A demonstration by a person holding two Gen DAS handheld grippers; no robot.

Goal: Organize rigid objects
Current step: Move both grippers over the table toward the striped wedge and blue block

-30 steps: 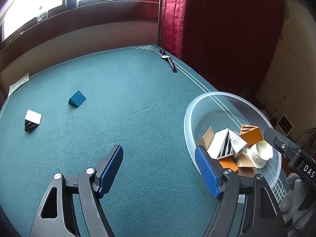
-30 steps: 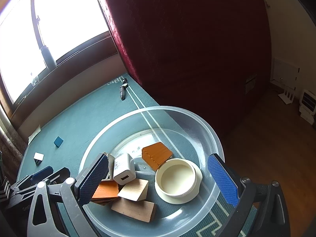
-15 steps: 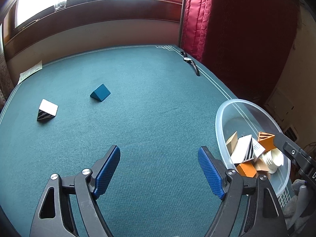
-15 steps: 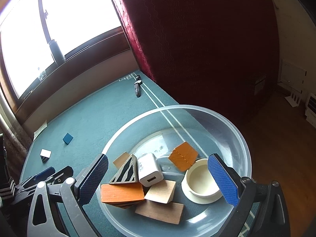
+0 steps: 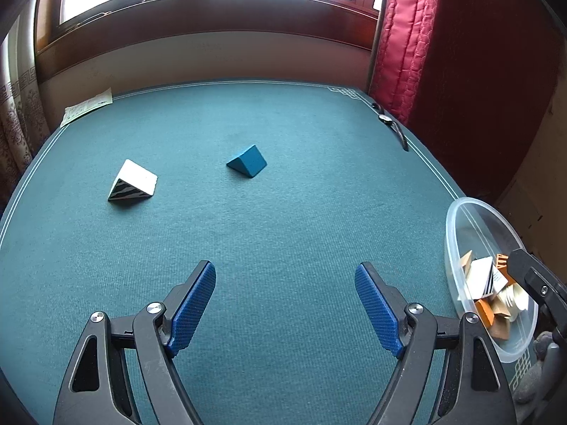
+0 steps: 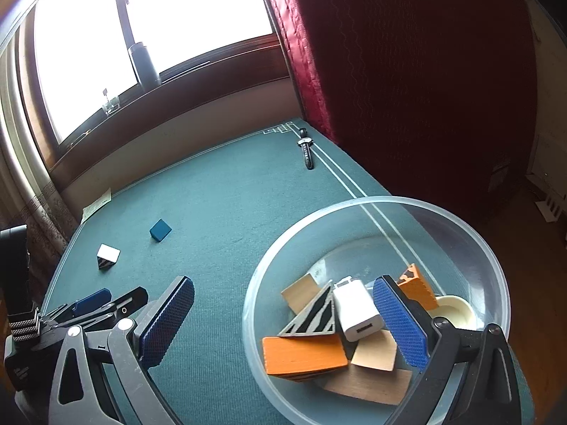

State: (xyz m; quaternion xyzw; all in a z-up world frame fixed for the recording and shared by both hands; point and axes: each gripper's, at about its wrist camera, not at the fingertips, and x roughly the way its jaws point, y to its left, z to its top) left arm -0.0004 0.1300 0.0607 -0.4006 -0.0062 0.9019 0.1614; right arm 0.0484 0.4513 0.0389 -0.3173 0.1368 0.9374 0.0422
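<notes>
On the green table lie a blue wedge block [image 5: 248, 161] [image 6: 160, 230] and a white wedge with a black-striped end [image 5: 133, 185] [image 6: 107, 255]. My left gripper [image 5: 285, 304] [image 6: 95, 299] hovers open and empty over bare cloth, well short of both wedges. A clear plastic bowl [image 6: 382, 209] [image 5: 460, 219] at the table's right edge holds several blocks, a white charger [image 6: 358, 310] and a cream dish [image 6: 455, 313]. My right gripper [image 6: 280, 315] stands open above the bowl's near left side, holding nothing.
A wristwatch [image 5: 391, 125] [image 6: 306, 148] lies by the far right corner of the table [image 5: 283, 233]. A paper slip [image 5: 88, 106] sits at the far left corner. A red curtain [image 5: 460, 53] hangs to the right, and a window sill runs behind.
My left gripper has swung left, away from the bowl, so both wedges now sit ahead of it. The right gripper has shifted left across the bowl. Both stay open and empty.
</notes>
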